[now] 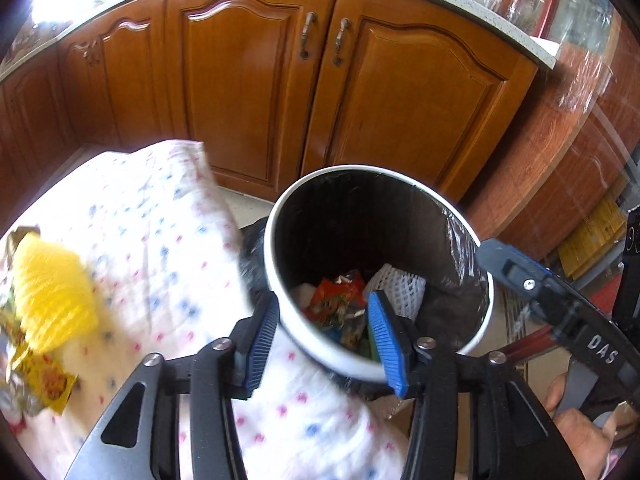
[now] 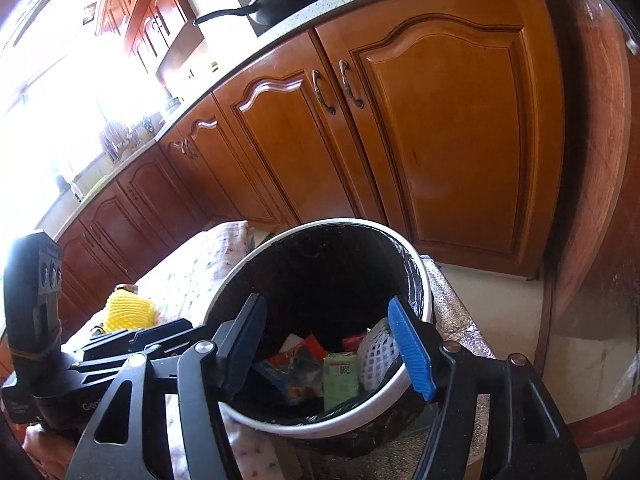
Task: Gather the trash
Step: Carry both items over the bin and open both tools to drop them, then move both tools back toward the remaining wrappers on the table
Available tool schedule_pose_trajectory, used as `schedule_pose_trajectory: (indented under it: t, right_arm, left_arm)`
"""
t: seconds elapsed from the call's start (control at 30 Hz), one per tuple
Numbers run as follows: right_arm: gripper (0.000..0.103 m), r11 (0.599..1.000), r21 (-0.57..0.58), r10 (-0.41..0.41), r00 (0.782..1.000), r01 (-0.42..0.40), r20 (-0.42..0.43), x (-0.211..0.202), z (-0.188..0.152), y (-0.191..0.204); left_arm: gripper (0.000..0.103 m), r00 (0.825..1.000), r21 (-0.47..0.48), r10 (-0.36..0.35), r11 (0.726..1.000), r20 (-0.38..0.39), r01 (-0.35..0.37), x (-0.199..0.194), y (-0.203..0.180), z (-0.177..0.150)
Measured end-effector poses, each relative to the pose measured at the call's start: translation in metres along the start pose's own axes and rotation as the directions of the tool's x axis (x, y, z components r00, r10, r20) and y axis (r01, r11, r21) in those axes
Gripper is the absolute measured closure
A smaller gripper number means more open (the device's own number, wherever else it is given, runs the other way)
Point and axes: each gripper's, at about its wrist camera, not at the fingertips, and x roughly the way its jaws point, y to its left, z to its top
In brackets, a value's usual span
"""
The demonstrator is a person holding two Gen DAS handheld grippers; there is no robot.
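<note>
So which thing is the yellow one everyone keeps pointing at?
Start at the white-rimmed trash bin with the black liner, in front of the wooden cabinets. To its left lies a white cloth with pink and blue dots. On that cloth sits the yellow foam fruit net, ribbed and bright, unlike the flat printed wrapper beside it.

Daylight floods in from the upper left of the right wrist view, blowing out the window [image 2: 52,92] to pure white. Cupboard doors [image 1: 256,92] carry soft sheen. The bin [image 1: 276,280] interior lies in deep shadow. Motion blur smears the yellow net [image 1: 52,300] and dotted cloth [image 1: 160,248]. Fisheye curvature bends the counter edge [image 2: 304,8]; corners vignette black.
</note>
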Motion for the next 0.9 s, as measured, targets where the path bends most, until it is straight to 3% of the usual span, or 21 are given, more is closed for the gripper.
schedule_pose_trajectory:
  t: [0.23, 0.9]
  right_arm:
    - [0.015, 0.998, 0.029, 0.062, 0.997, -0.063, 0.041, -0.02, -0.021, 0.018]
    - [0.012, 0.976, -0.03, 0.211, 0.974, -0.214, -0.081, -0.016, -0.095, 0.112]
  left_arm:
    - [0.054, 0.999, -0.061, 0.035, 0.998, 0.022, -0.033, -0.034, 0.02, -0.041]
    - [0.051, 0.987, -0.26, 0.158, 0.954, 0.024, -0.146, -0.125, 0.112, -0.131]
